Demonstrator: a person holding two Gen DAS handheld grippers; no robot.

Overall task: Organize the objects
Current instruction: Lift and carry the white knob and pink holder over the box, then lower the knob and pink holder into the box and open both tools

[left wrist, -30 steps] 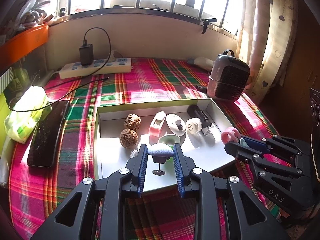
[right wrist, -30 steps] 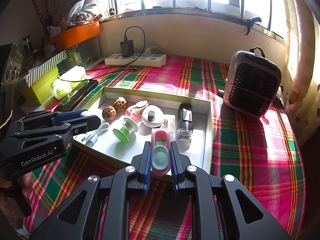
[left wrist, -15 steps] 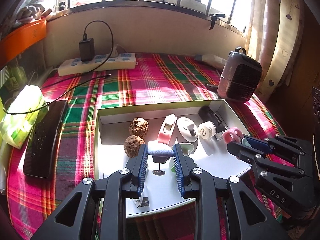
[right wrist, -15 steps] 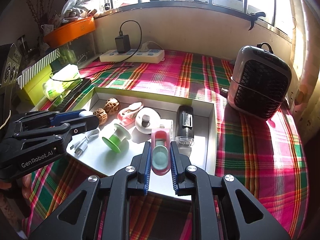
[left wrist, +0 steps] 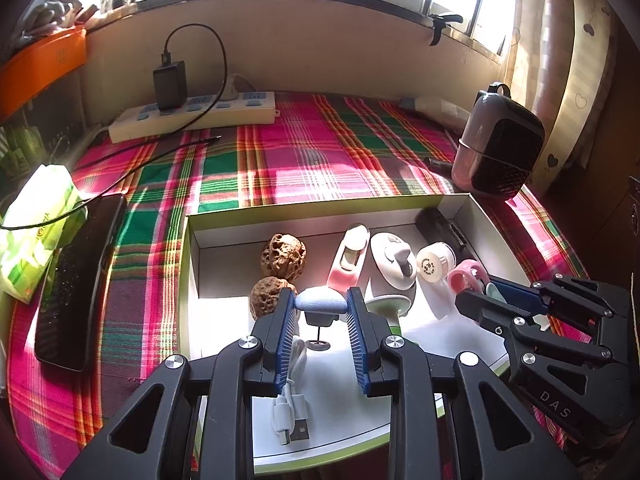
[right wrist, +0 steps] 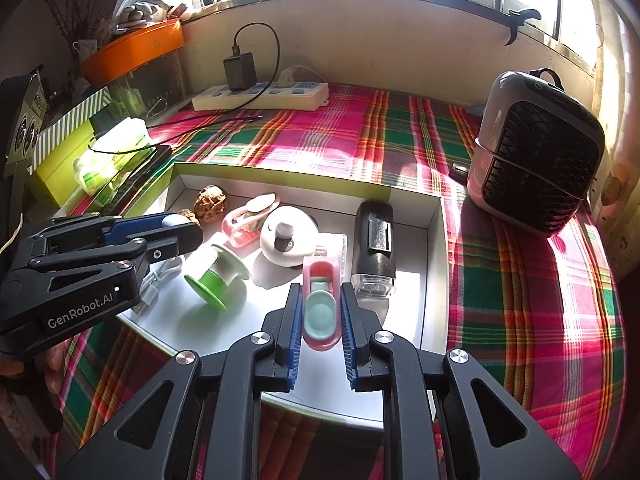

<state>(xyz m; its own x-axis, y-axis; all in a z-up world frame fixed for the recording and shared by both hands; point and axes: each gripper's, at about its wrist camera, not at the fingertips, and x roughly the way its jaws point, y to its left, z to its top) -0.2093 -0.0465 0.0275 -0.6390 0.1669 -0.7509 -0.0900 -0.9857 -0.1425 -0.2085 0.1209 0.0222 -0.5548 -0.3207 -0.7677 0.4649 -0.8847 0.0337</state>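
Observation:
A white shallow box (left wrist: 496, 220) lies on the plaid cloth and also shows in the right wrist view (right wrist: 436, 240). My left gripper (left wrist: 320, 306) is shut on a small blue-grey mushroom-shaped knob (left wrist: 320, 302), held above the box's near part. My right gripper (right wrist: 320, 312) is shut on a pink clip with a teal pad (right wrist: 320, 308), held over the box's front. In the box lie two walnuts (left wrist: 282, 256), a pink clip (left wrist: 350, 256), a white round gadget (left wrist: 394, 258), a green-and-white spool (right wrist: 216, 280), a black device (right wrist: 374, 240) and a white USB cable (left wrist: 290, 412).
A small heater (right wrist: 532, 156) stands right of the box. A power strip with a black charger (left wrist: 192, 114) lies at the back. A black phone (left wrist: 76, 280) and a green tissue pack (left wrist: 32, 224) lie left of the box. Boxes and an orange tray (right wrist: 132, 48) stand at far left.
Both grippers have moved forward over the box, still holding their objects. The box looms larger and nearer, and the USB cable has come into the left wrist view.

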